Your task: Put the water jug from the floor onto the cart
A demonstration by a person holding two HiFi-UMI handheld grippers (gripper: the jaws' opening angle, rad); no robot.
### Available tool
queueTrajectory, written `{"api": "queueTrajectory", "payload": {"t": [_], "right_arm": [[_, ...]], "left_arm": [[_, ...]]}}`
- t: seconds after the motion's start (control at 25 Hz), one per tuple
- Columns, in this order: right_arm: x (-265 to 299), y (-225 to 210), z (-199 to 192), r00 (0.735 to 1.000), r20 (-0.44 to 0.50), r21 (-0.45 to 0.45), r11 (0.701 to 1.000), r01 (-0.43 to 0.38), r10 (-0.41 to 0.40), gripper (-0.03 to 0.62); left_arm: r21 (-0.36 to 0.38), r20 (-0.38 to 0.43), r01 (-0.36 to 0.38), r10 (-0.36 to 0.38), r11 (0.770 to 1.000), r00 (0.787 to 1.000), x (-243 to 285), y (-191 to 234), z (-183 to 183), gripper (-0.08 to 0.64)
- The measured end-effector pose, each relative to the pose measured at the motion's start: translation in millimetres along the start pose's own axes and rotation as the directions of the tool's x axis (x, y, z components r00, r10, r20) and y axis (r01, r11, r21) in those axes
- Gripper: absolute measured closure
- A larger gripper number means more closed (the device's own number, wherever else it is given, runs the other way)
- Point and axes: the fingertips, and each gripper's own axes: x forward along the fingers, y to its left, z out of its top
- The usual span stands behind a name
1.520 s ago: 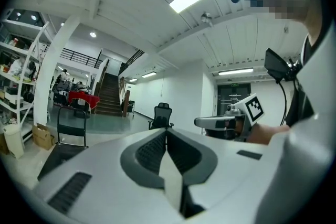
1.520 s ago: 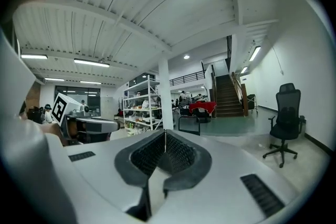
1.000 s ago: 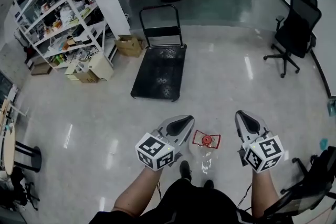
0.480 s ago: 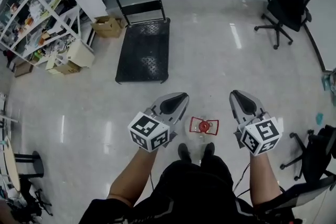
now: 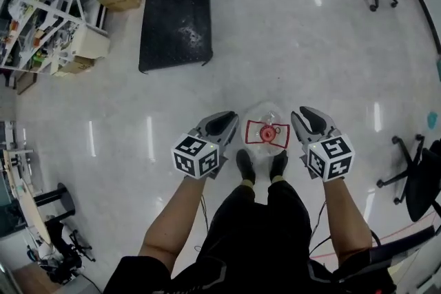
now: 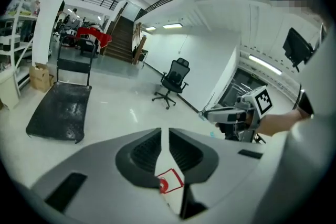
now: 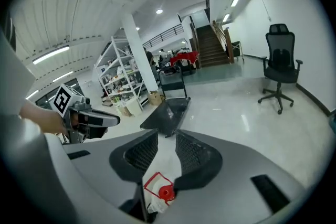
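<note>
Water jug (image 5: 267, 135) on floor between left fingers (image 5: 222, 124), right fingers (image 5: 310, 122).

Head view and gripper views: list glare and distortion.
Head view: light streaks glare off the glossy pale floor; the clear plastic water jug with red cap nearly blends into it. Left gripper view: fisheye bending, dark corners, mosaic patch top right. Right gripper view: same fisheye, dark rim.

Grey left gripper (image 5: 231, 120), grey right gripper (image 5: 300, 115), black-and-white marker cubes (image 5: 196, 156), black clothes (image 5: 251, 231)
</note>
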Motion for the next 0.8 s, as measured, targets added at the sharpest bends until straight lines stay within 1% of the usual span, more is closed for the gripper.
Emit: {"api": "queueTrajectory", "payload": {"t": [0.08, 0.12, 0.2, 0.28, 0.44, 0.52, 0.6, 0.72, 0.8], "right_arm": [[15.6, -12.8, -30.4, 0.999, -0.04, 0.028, 1.0, 0.008, -0.007, 0.505], [24.9, -17.8, -46.9, 0.998, -0.063, 0.042, 0.999, 0.014, -0.011, 0.502], [45.5, -27.0, -83.4, 0.992, -0.121, 0.063, 0.998, 0.026, -0.018, 0.497], [62.2, -37.4, -121.4, 0.982, -0.184, 0.088, 0.995, 0.044, -0.027, 0.488], [79.9, -54.3, -198.5, 0.959, -0.279, 0.146, 0.985, 0.092, -0.048, 0.475], [88.1, -59.3, -232.2, 0.945, -0.323, 0.173, 0.979, 0.105, -0.044, 0.464], [96.6, -62.8, -255.3, 0.932, -0.36, 0.196, 0.974, 0.115, -0.037, 0.454], [104.2, -64.0, -282.2, 0.916, -0.4, 0.229, 0.964, 0.132, -0.031, 0.44], [106.3, -61.5, -295.4, 0.912, -0.41, 0.257, 0.957, 0.134, -0.018, 0.439]], "left_arm": [[-0.019, -0.057, -0.022, 0.021, 1.0, 0.998, 19.7, 12.0, -33.2, 0.533], [-0.035, -0.088, -0.039, 0.035, 0.999, 0.995, 28.2, 21.1, -50.7, 0.507], [-0.086, -0.142, -0.063, 0.051, 0.994, 0.989, 44.3, 40.5, -84.8, 0.499], [-0.129, -0.182, -0.07, 0.046, 0.989, 0.982, 59.9, 54.8, -115.6, 0.499], [-0.153, -0.279, -0.064, 0.019, 0.986, 0.96, 91.1, 68.1, -182.8, 0.499], [-0.17, -0.319, -0.078, 0.02, 0.982, 0.948, 104.8, 76.0, -211.8, 0.499], [-0.18, -0.354, -0.095, 0.026, 0.979, 0.935, 115.1, 84.5, -230.5, 0.497], [-0.174, -0.416, -0.105, 0.023, 0.979, 0.909, 123.7, 89.7, -257.1, 0.497], [-0.175, -0.449, -0.103, 0.014, 0.979, 0.893, 126.9, 88.4, -272.9, 0.466]]}}
